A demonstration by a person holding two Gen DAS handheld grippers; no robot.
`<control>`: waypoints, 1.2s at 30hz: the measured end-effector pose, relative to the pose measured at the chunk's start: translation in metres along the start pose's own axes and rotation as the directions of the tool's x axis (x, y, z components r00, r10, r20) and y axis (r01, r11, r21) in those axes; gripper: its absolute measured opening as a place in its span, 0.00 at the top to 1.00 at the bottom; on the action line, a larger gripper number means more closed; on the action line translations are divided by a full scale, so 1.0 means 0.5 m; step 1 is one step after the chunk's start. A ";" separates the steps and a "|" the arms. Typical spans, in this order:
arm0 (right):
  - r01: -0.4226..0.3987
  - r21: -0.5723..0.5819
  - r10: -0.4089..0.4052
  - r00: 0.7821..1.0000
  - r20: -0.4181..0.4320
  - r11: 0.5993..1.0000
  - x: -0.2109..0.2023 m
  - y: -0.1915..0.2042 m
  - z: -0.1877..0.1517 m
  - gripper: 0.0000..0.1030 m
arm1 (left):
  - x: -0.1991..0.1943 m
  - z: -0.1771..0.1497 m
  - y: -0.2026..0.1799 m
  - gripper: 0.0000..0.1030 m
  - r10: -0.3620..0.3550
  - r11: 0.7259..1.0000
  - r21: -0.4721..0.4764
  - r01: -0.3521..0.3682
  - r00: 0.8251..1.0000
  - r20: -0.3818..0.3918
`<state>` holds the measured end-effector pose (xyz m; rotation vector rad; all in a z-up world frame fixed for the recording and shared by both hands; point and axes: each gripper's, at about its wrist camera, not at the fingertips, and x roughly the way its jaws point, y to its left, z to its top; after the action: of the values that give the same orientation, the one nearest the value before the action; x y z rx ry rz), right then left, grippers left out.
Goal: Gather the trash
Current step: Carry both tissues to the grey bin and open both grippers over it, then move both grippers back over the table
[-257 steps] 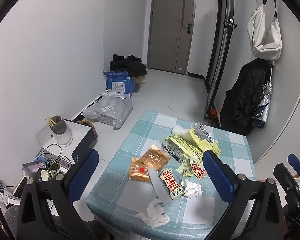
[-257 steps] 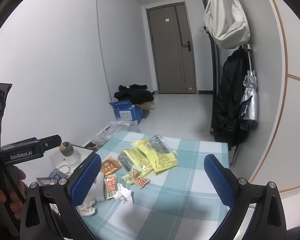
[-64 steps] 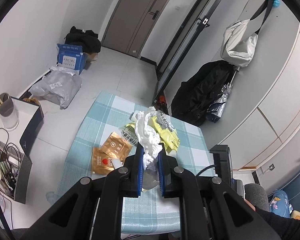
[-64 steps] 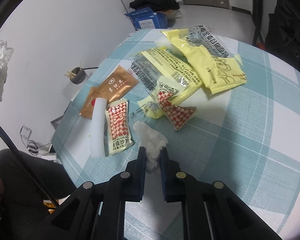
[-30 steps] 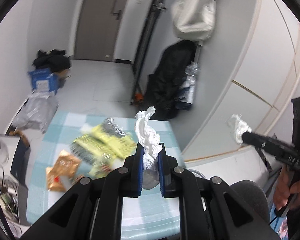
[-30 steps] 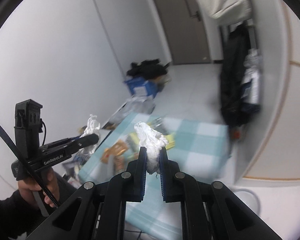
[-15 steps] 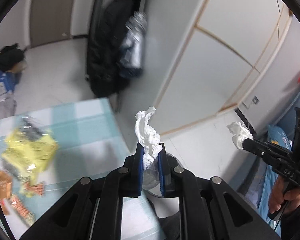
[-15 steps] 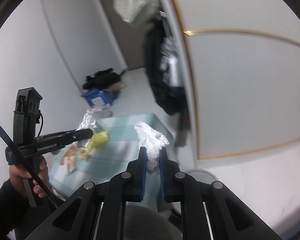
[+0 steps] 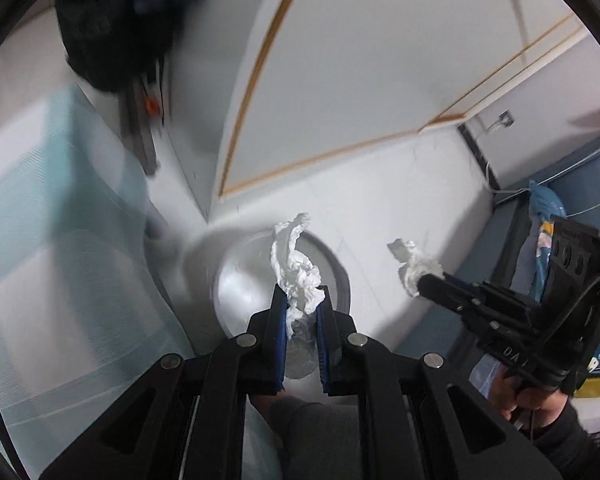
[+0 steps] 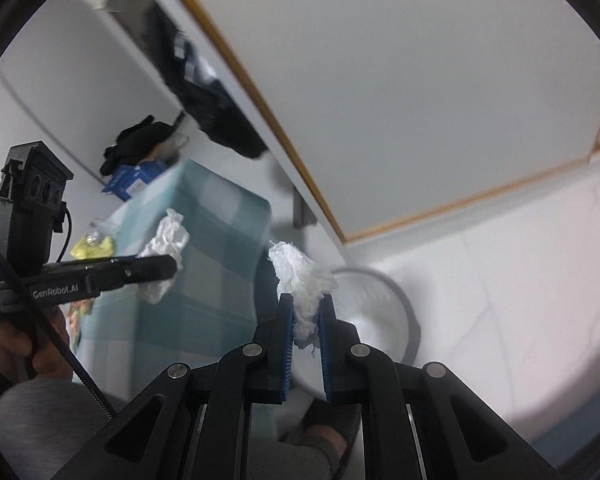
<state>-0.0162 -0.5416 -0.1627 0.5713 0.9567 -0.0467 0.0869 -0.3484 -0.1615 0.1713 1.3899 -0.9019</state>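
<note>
- Tissue wads fill both tools: the left gripper (image 9: pixel 301 316) is clamped on a crumpled white tissue (image 9: pixel 296 264) at the centre of the left wrist view.
- Behind that tissue, lower centre, sits a round white-lined trash bin (image 9: pixel 336 268) on the pale floor.
- The right gripper (image 10: pixel 304 322) pinches a second tissue wad (image 10: pixel 302 276), centre frame, with the bin's grey rim to its right.
- The teal checked tablecloth (image 10: pixel 216 216) lies left of centre, yellow wrappers (image 10: pixel 92 246) at far left.
</note>
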 end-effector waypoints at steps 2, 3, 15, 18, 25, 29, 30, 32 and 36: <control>0.003 0.038 -0.002 0.999 -0.038 0.999 0.040 -0.026 -0.007 0.89 | 0.039 0.010 0.002 0.92 -0.008 1.000 -0.010 0.007 0.998 -0.056; 0.002 0.059 0.001 0.999 -0.054 0.998 0.054 -0.040 -0.012 0.89 | 0.056 0.014 0.001 0.92 -0.004 1.000 -0.011 0.003 0.997 -0.076; 0.000 0.239 0.053 0.975 -0.214 0.971 0.230 -0.123 -0.069 0.86 | 0.184 0.040 0.002 0.89 -0.061 0.996 -0.080 0.040 0.956 -0.288; 0.026 0.265 0.042 0.968 -0.246 0.964 0.267 -0.132 -0.080 0.80 | 0.204 0.047 -0.001 0.86 -0.048 0.996 -0.084 0.022 0.944 -0.326; 0.028 0.320 0.058 0.964 -0.258 0.947 0.279 -0.148 -0.095 0.43 | 0.238 0.047 -0.003 0.41 -0.006 0.994 -0.104 -0.037 0.925 -0.380; 0.040 0.304 0.042 0.965 -0.260 0.952 0.268 -0.153 -0.096 0.41 | 0.219 0.046 -0.009 0.38 -0.022 0.994 -0.108 -0.020 0.929 -0.370; 0.039 0.308 0.044 0.965 -0.258 0.951 0.266 -0.157 -0.095 0.41 | 0.213 0.047 -0.013 0.35 -0.018 0.995 -0.097 -0.018 0.934 -0.356; 0.046 0.313 0.034 0.968 -0.248 0.949 0.250 -0.161 -0.093 0.40 | 0.185 0.053 -0.027 0.32 0.000 0.998 -0.064 -0.020 0.954 -0.299; 0.053 0.302 0.003 0.983 -0.182 0.952 0.196 -0.156 -0.076 0.36 | 0.120 0.064 -0.045 0.32 0.049 0.999 -0.008 -0.051 0.988 -0.149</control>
<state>-0.0095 -0.5695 -0.2906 0.8608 1.1435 -0.1711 0.0921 -0.4093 -0.1990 0.2680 1.5217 -0.8525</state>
